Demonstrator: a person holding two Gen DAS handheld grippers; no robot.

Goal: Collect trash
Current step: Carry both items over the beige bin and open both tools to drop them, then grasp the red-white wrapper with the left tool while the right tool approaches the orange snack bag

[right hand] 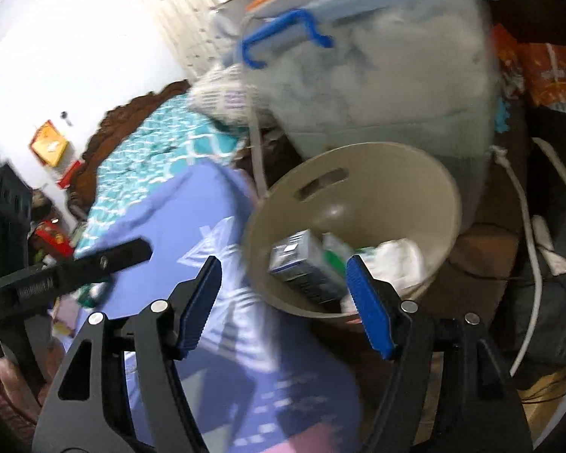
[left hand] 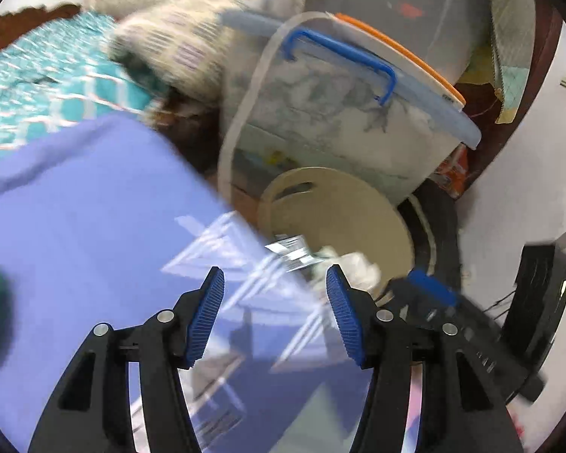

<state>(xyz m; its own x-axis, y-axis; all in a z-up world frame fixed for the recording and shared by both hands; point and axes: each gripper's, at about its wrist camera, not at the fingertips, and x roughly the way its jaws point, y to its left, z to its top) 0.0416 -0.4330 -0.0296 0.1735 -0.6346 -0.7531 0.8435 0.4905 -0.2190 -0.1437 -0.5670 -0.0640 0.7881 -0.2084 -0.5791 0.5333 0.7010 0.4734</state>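
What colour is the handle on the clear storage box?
Blue; the handle shows best in the left wrist view.

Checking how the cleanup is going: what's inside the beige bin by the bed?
The beige bin holds a small dark printed carton and crumpled white paper or plastic. Whatever lies beneath them, and the bin's floor, is covered.

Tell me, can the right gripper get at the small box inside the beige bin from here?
Probably yes. The right gripper is open and empty at the beige bin's near rim, the box lies uncovered just beyond. Only the rim sits between.
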